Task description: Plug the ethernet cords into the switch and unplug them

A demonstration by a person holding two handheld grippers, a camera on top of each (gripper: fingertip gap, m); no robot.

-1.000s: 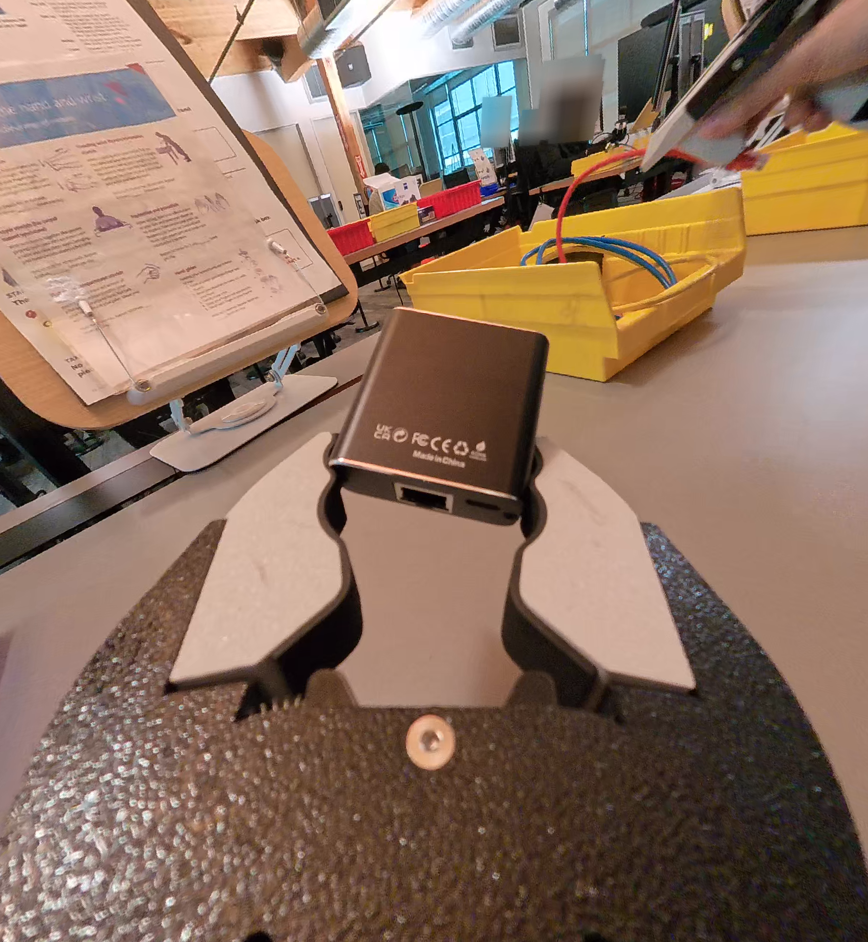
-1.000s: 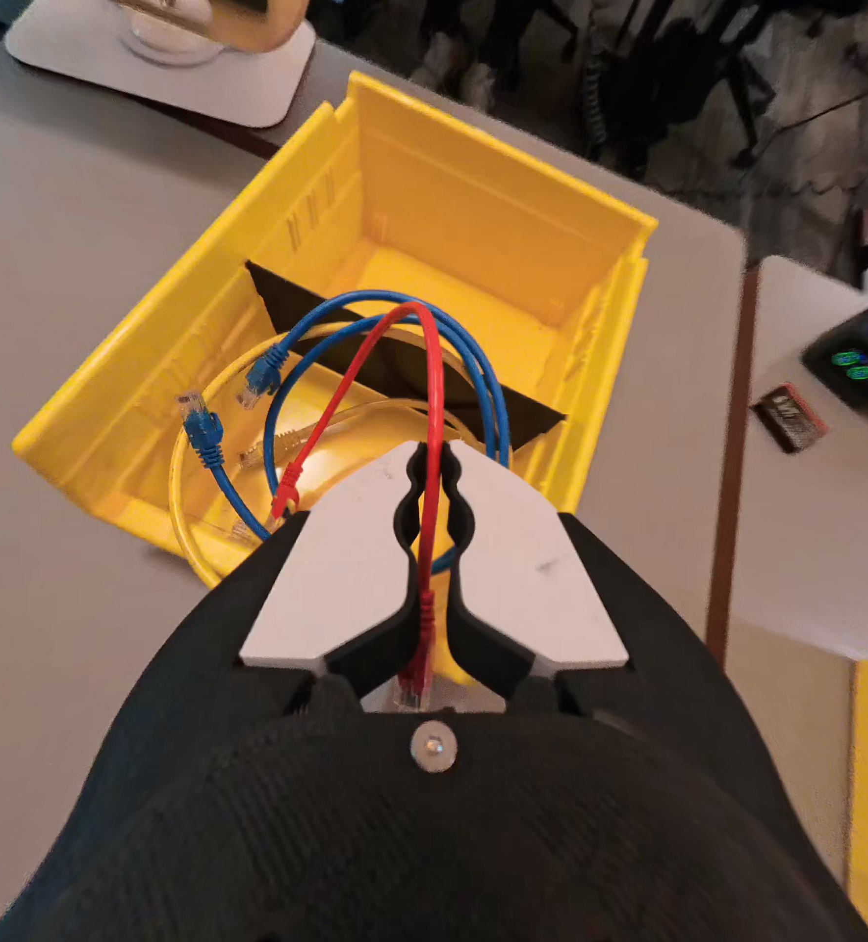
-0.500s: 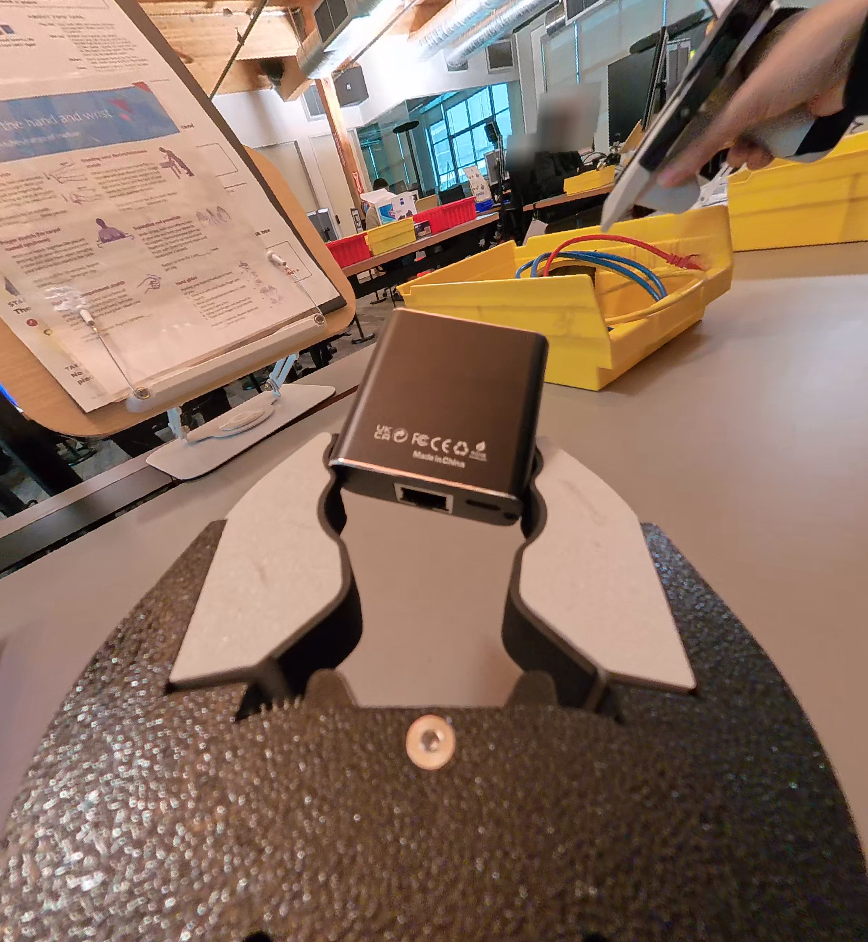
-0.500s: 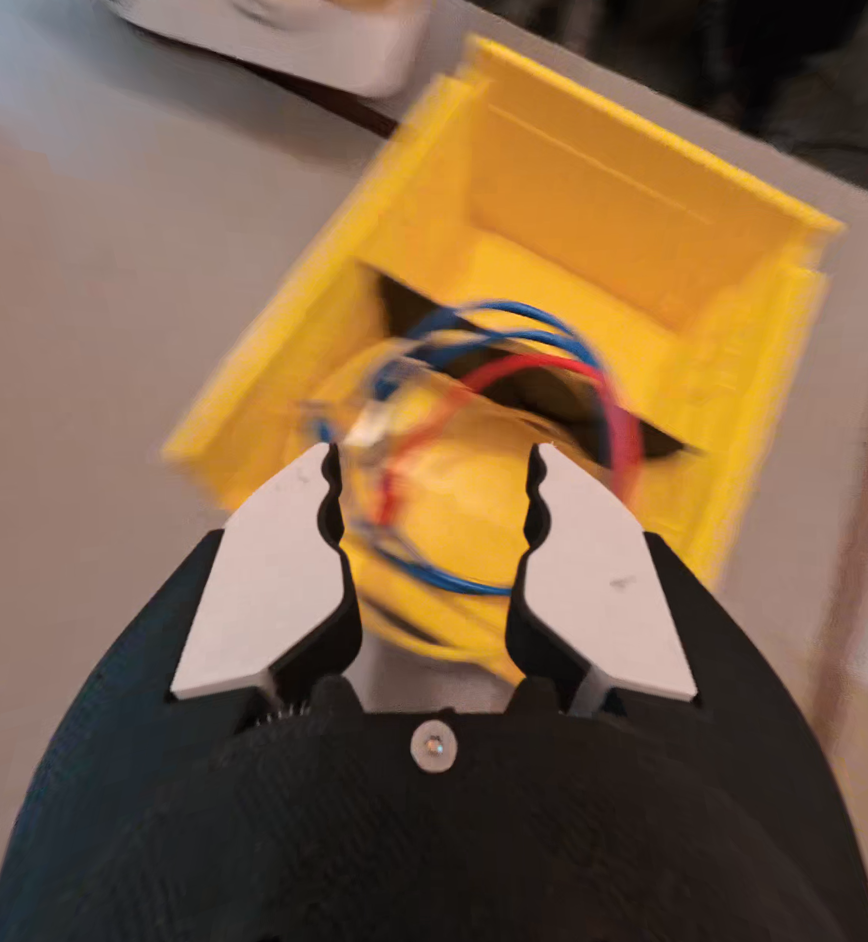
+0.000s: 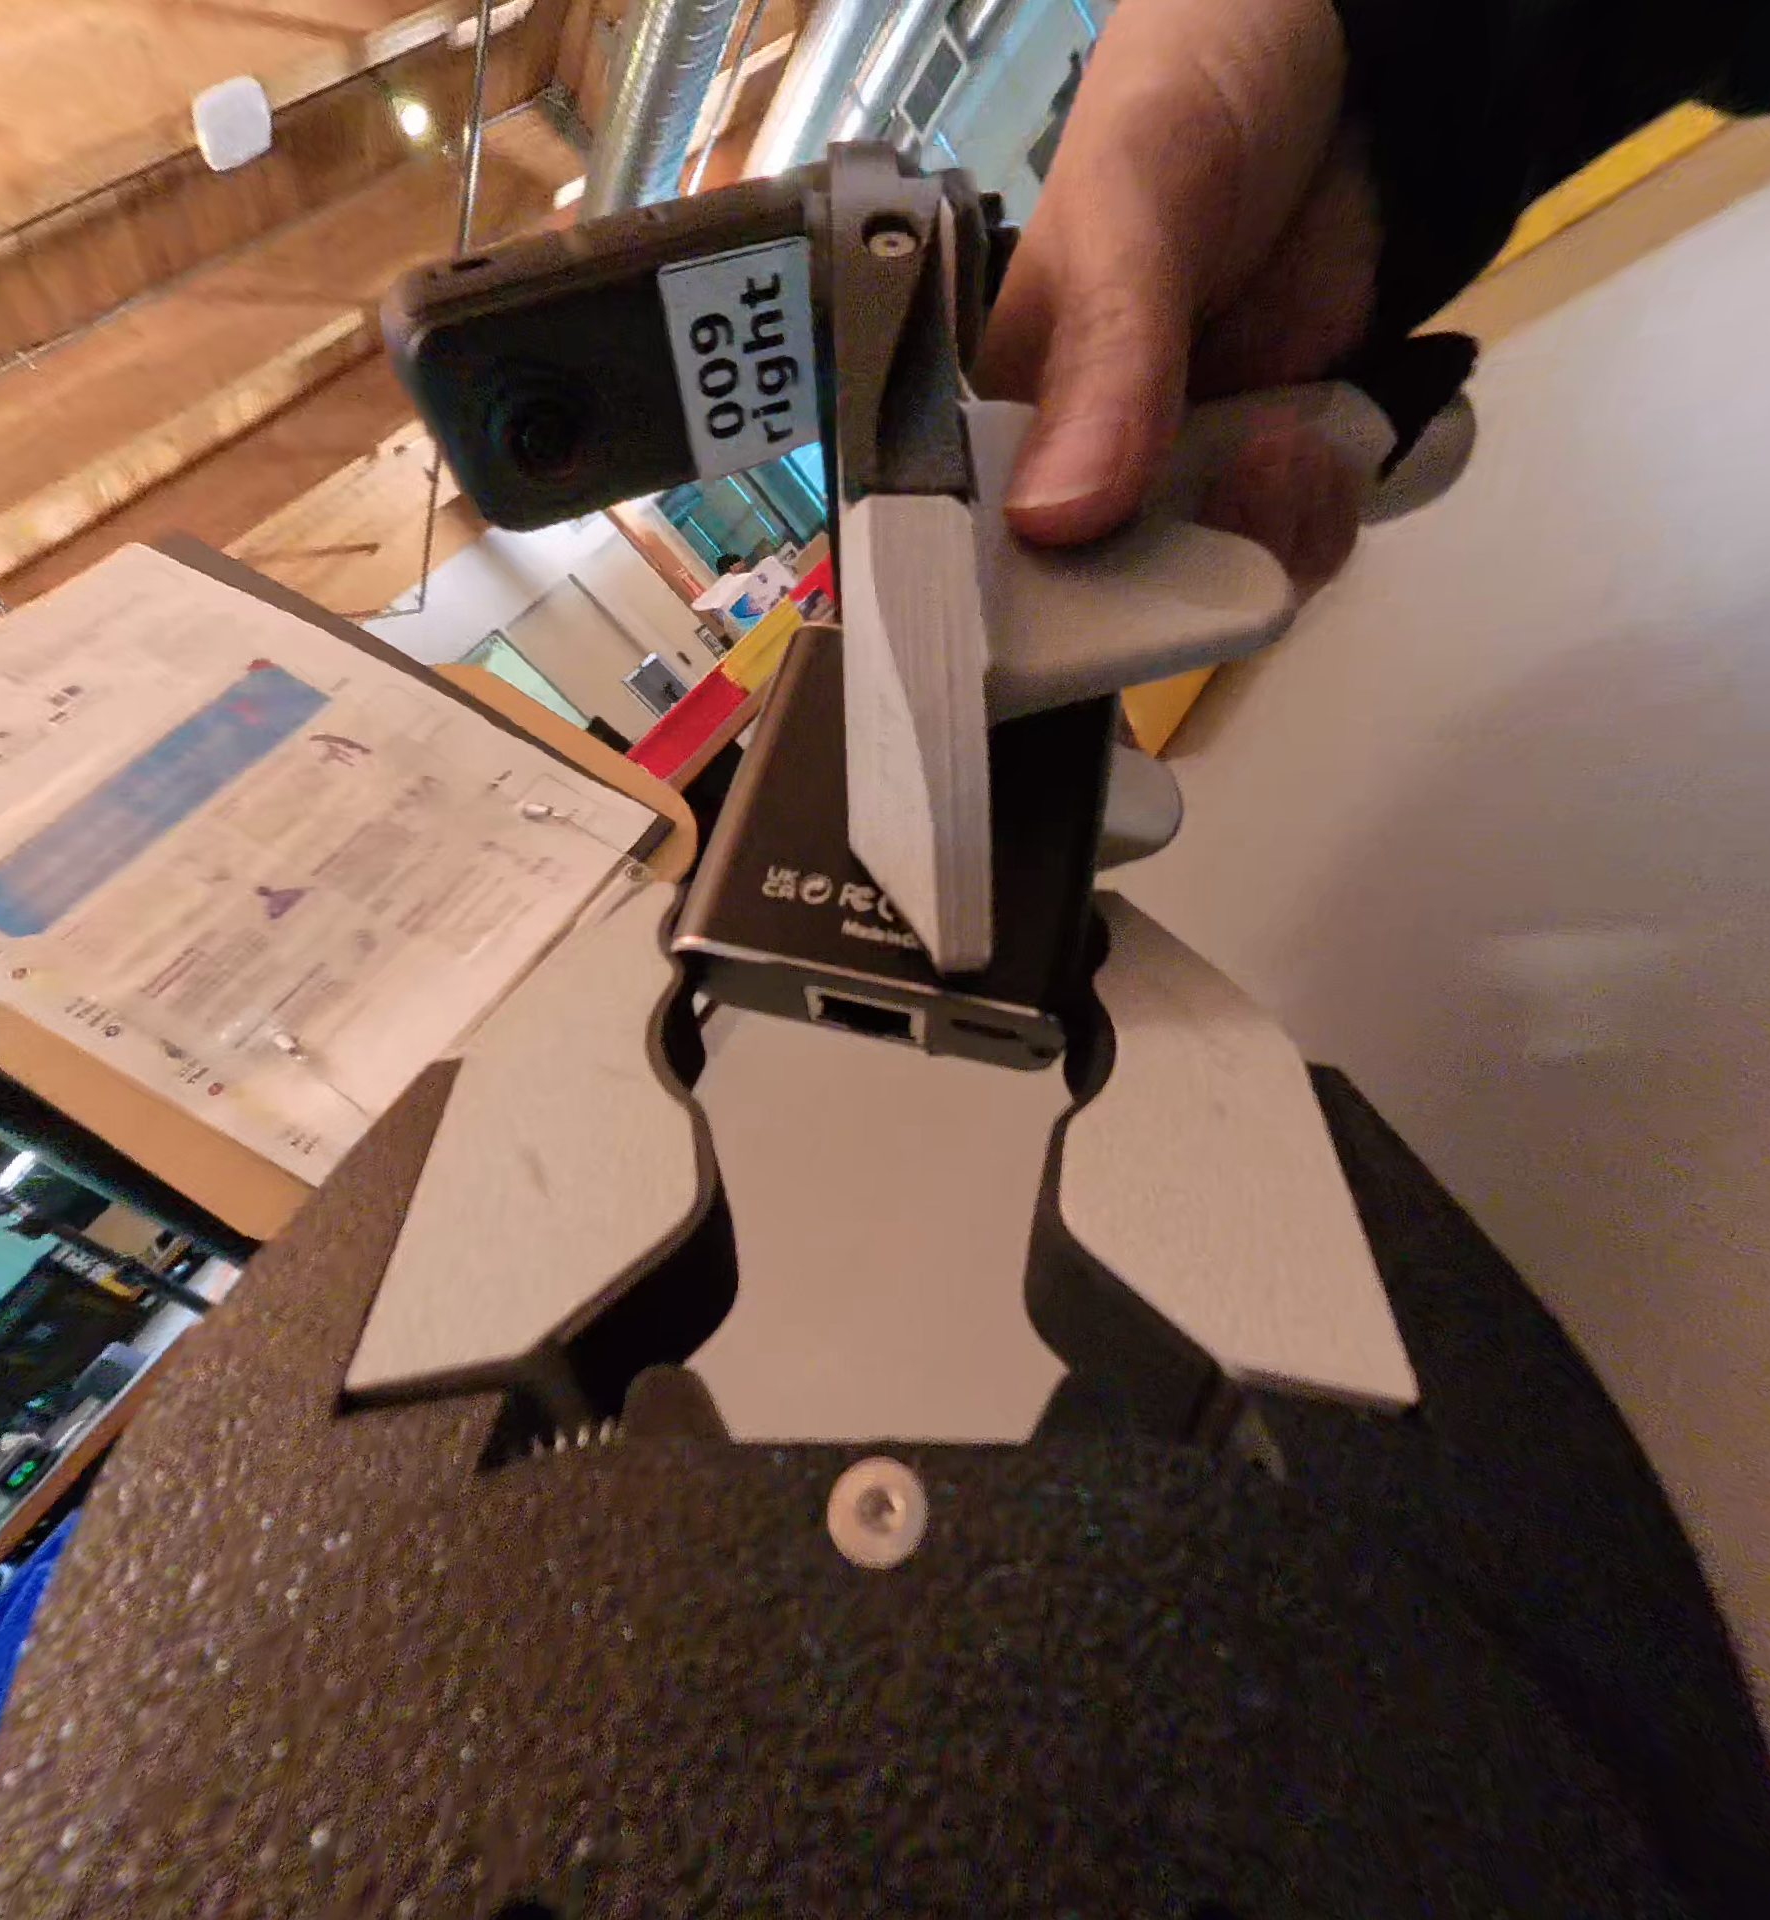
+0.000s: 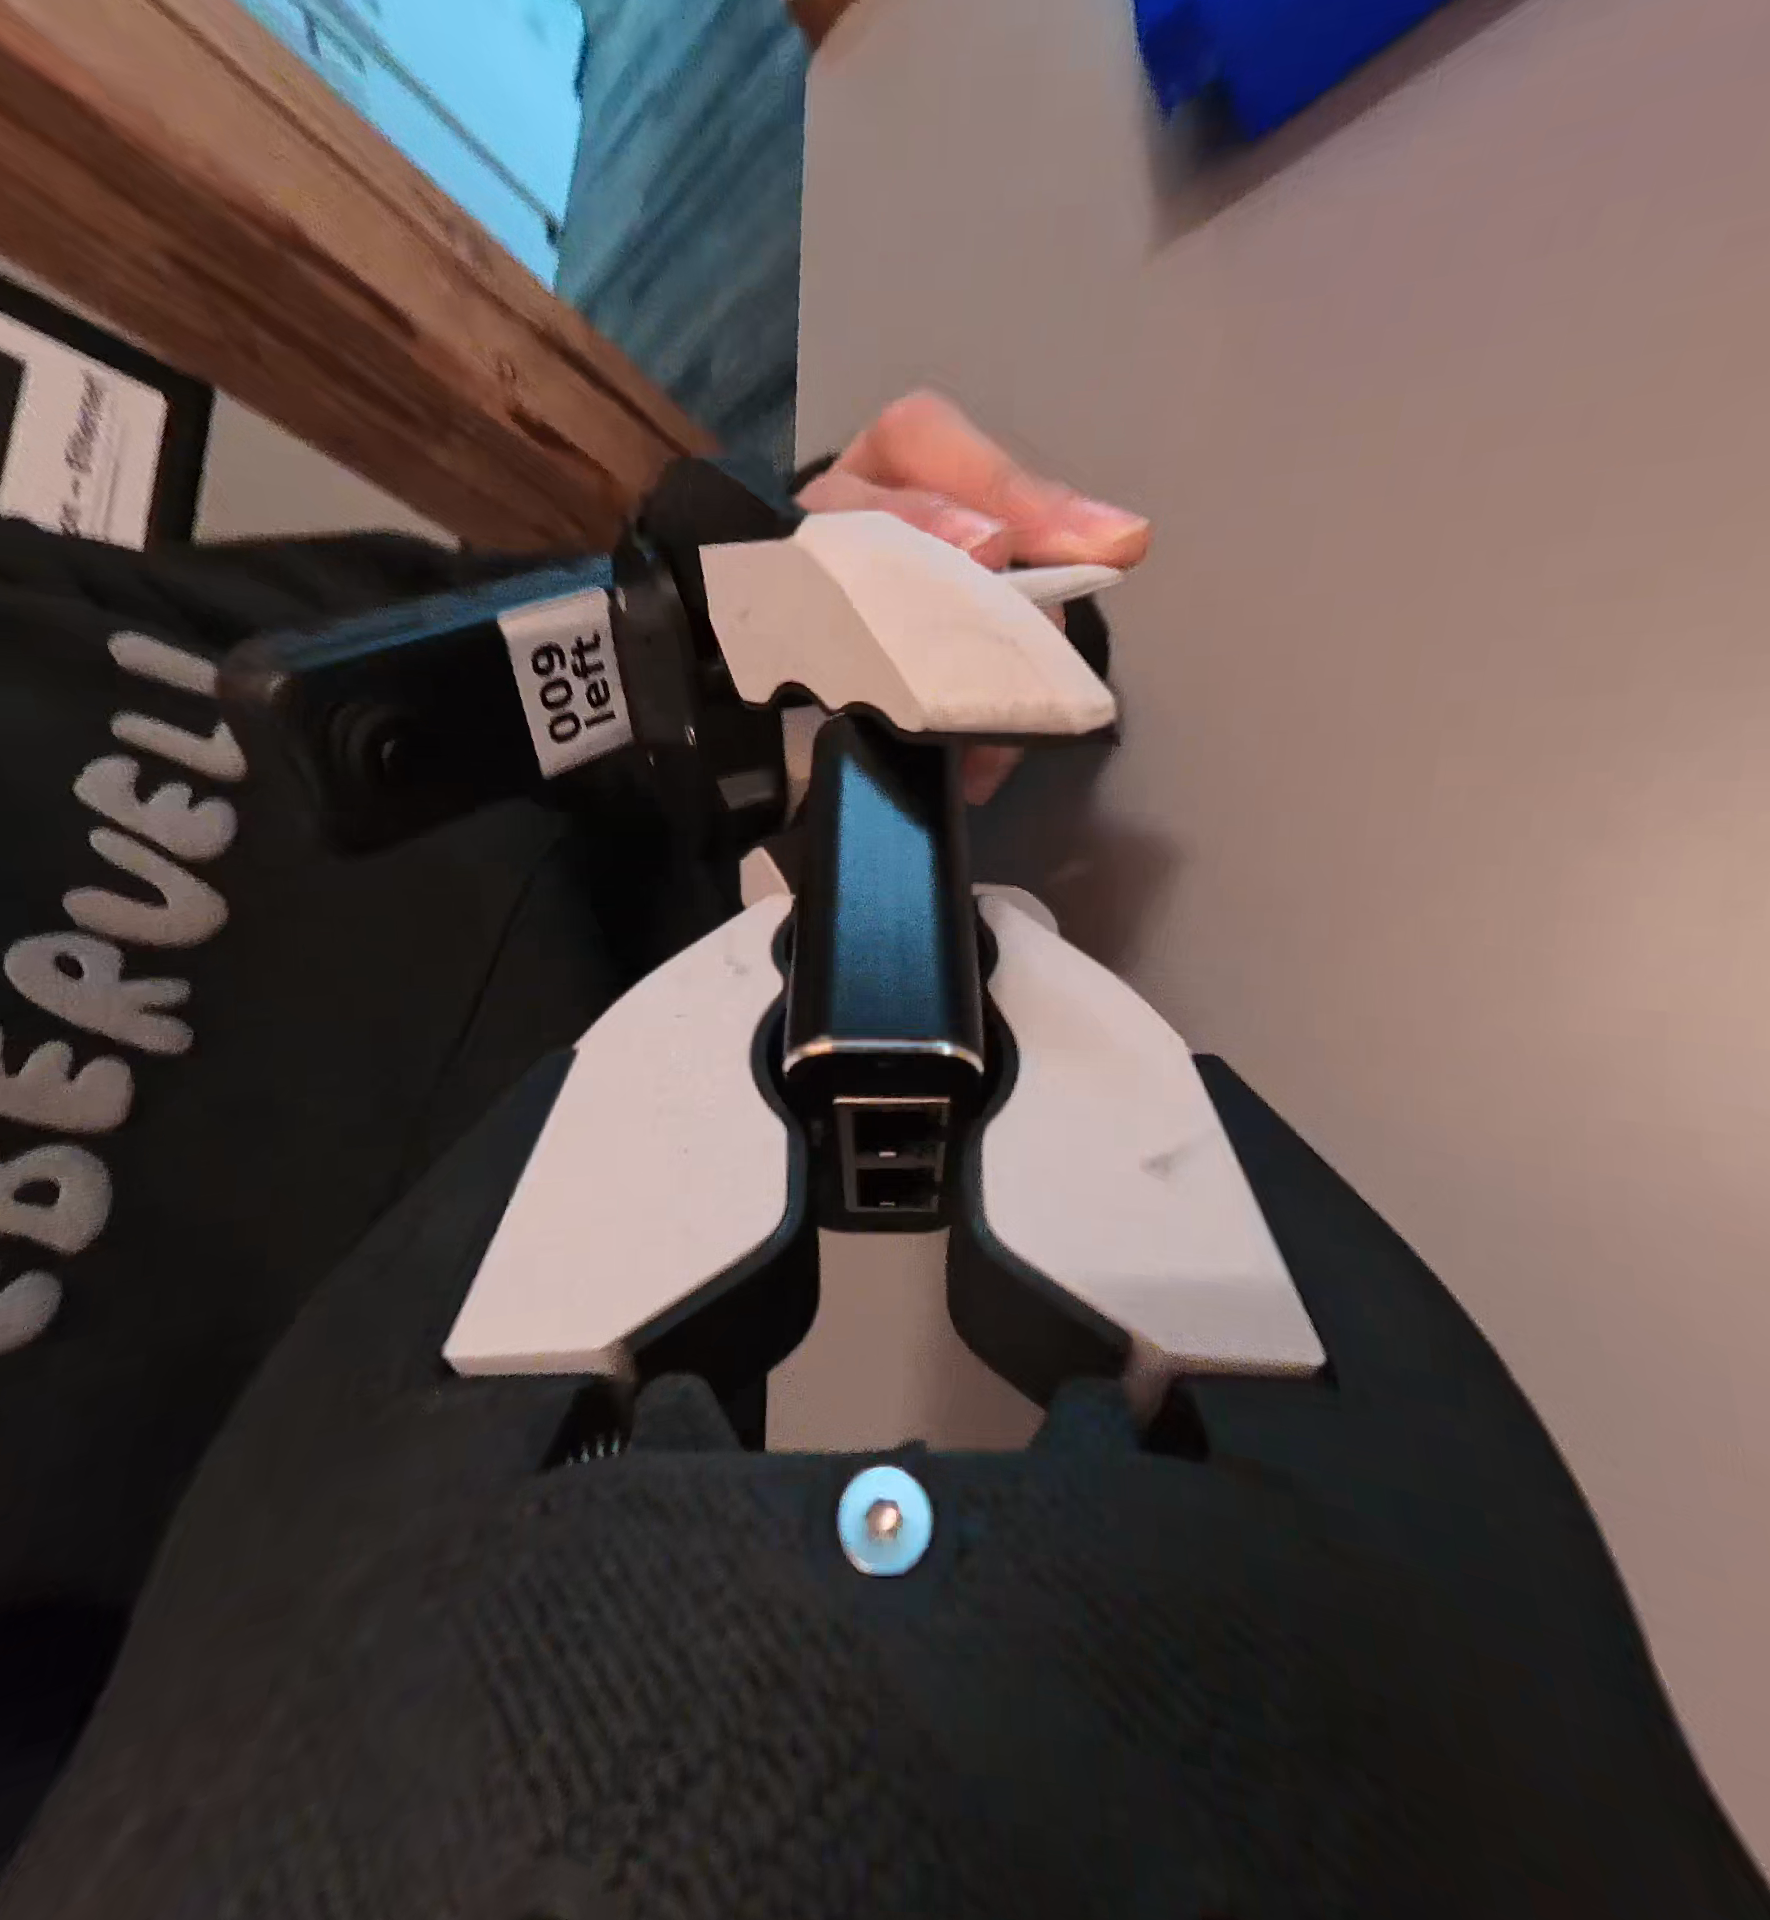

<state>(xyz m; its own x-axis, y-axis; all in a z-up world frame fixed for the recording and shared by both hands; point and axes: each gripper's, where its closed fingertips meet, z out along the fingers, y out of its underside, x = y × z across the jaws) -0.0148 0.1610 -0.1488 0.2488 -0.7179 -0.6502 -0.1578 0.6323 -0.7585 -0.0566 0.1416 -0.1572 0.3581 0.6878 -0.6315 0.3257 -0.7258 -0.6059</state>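
Between both grippers: black switch (image 5: 808, 831), rigid, light, slick metal shell. Left gripper (image 5: 886, 997) & right gripper (image 6: 886, 997) each clamp opp. ends; hold flat sides, ports clear.

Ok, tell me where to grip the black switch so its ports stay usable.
Grip the switch on its body behind an end face, across two parallel sides. The right gripper clamps the broad faces, the left gripper the narrow edges; the port ends look uncovered.
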